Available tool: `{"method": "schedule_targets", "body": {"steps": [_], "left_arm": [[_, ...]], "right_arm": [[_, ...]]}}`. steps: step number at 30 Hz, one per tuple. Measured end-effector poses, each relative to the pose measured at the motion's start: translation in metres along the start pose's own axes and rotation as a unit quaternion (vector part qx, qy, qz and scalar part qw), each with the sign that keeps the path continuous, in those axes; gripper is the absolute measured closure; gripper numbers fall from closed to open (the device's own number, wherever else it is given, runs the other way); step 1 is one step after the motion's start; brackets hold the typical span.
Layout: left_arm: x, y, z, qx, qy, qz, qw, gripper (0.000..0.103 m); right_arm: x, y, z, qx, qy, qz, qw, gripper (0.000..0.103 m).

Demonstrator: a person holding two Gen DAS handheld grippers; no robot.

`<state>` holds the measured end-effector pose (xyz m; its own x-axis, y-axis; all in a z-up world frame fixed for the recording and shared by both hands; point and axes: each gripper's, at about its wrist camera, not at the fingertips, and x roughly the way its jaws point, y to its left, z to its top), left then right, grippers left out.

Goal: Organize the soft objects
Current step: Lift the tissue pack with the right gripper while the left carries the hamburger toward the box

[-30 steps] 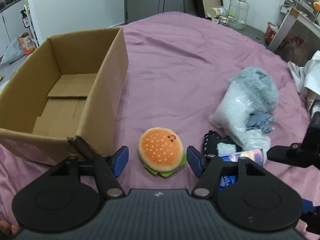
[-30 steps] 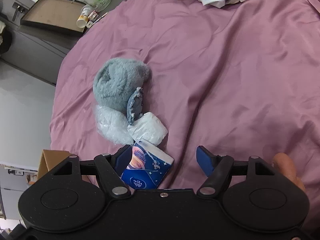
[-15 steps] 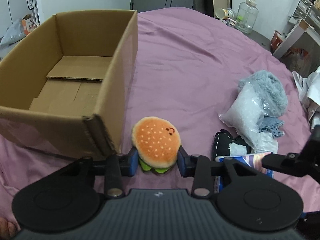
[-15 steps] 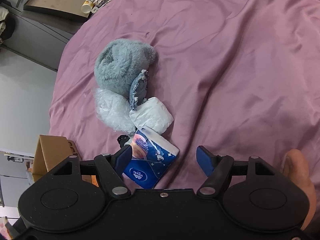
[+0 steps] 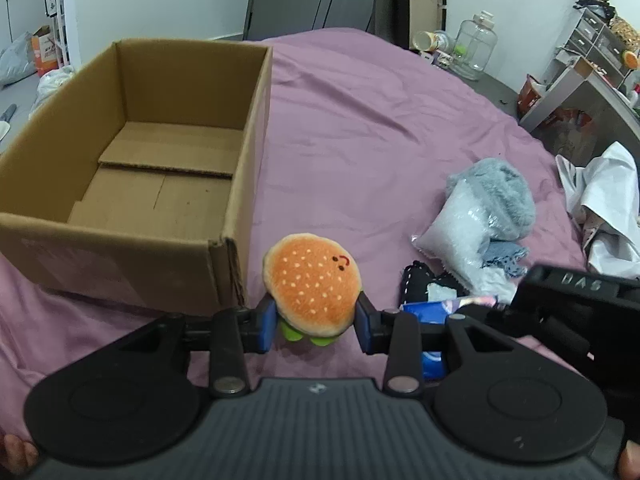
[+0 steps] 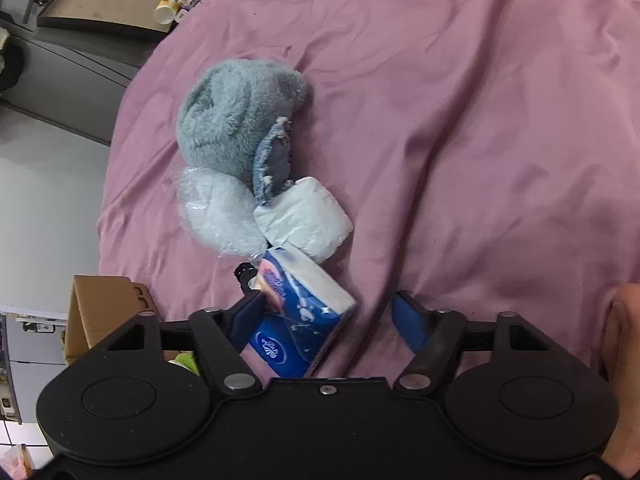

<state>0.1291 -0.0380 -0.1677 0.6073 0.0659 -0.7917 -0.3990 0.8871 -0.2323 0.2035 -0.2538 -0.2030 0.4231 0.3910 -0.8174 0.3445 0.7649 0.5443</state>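
My left gripper [image 5: 315, 325] is shut on a plush burger [image 5: 313, 283] and holds it above the purple bedspread, just right of the open, empty cardboard box [image 5: 132, 184]. My right gripper [image 6: 326, 320] is open, with a blue tissue pack [image 6: 302, 320] lying between its fingers against the left one. Past it lie a white tissue pack [image 6: 306, 218], a clear bag of white filling [image 6: 218, 212], a blue-grey cloth [image 6: 272, 164] and a grey fluffy plush [image 6: 236, 116]. The pile also shows in the left wrist view [image 5: 480, 216], with a black pouch [image 5: 420, 282].
The purple bedspread [image 6: 460, 120] stretches to the right. White clothes [image 5: 604, 200] lie at the bed's right edge. A glass jar [image 5: 476, 50] and a cup stand on the floor beyond the bed. A dark tray [image 6: 104, 0] lies on the floor.
My left gripper closed on the plush burger and lifted it off the bed beside the box. My right gripper moved closer over the blue tissue pack and stays open.
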Motion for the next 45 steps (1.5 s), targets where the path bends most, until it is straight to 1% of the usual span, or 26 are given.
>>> {"method": "schedule_targets", "body": {"steps": [1, 4, 11, 18, 21, 26, 29, 33, 38, 42, 45], "left_arm": [[-0.003, 0.000, 0.000, 0.002, -0.003, -0.003, 1.0000, 0.065], [-0.009, 0.000, 0.001, 0.005, -0.006, -0.007, 0.9999, 0.065], [-0.028, 0.002, 0.004, 0.007, -0.014, -0.021, 0.9997, 0.065], [-0.047, 0.006, 0.006, 0.004, -0.019, -0.031, 0.9993, 0.065], [-0.054, 0.004, 0.008, 0.012, -0.022, -0.036, 0.9990, 0.065], [-0.063, 0.005, 0.016, 0.013, -0.023, -0.038, 0.9989, 0.065], [-0.070, 0.006, 0.022, 0.021, -0.031, -0.040, 0.9985, 0.065], [-0.078, 0.004, 0.033, 0.035, -0.041, -0.043, 0.9976, 0.065], [-0.086, 0.005, 0.048, 0.044, -0.052, -0.047, 0.9966, 0.065], [-0.090, 0.006, 0.061, 0.051, -0.058, -0.055, 0.9955, 0.065], [-0.091, 0.010, 0.070, 0.051, -0.059, -0.058, 0.9953, 0.065]], "right_arm": [[-0.002, -0.001, -0.001, 0.004, 0.004, 0.017, 1.000, 0.057], [-0.011, -0.003, -0.003, 0.004, 0.000, 0.021, 1.000, 0.067], [-0.035, -0.009, -0.012, 0.017, -0.006, 0.038, 0.999, 0.078], [-0.064, -0.008, -0.014, 0.005, -0.035, 0.047, 0.998, 0.081], [-0.071, -0.003, -0.015, -0.007, -0.041, 0.053, 0.998, 0.081], [-0.079, 0.008, -0.018, -0.040, -0.053, 0.058, 0.996, 0.081], [-0.084, 0.019, -0.021, -0.069, -0.064, 0.063, 0.994, 0.081], [-0.091, 0.033, -0.023, -0.101, -0.083, 0.082, 0.988, 0.081], [-0.096, 0.043, -0.026, -0.123, -0.100, 0.115, 0.981, 0.081], [-0.102, 0.051, -0.030, -0.146, -0.122, 0.146, 0.971, 0.081], [-0.104, 0.058, -0.032, -0.164, -0.139, 0.161, 0.963, 0.081]]}}
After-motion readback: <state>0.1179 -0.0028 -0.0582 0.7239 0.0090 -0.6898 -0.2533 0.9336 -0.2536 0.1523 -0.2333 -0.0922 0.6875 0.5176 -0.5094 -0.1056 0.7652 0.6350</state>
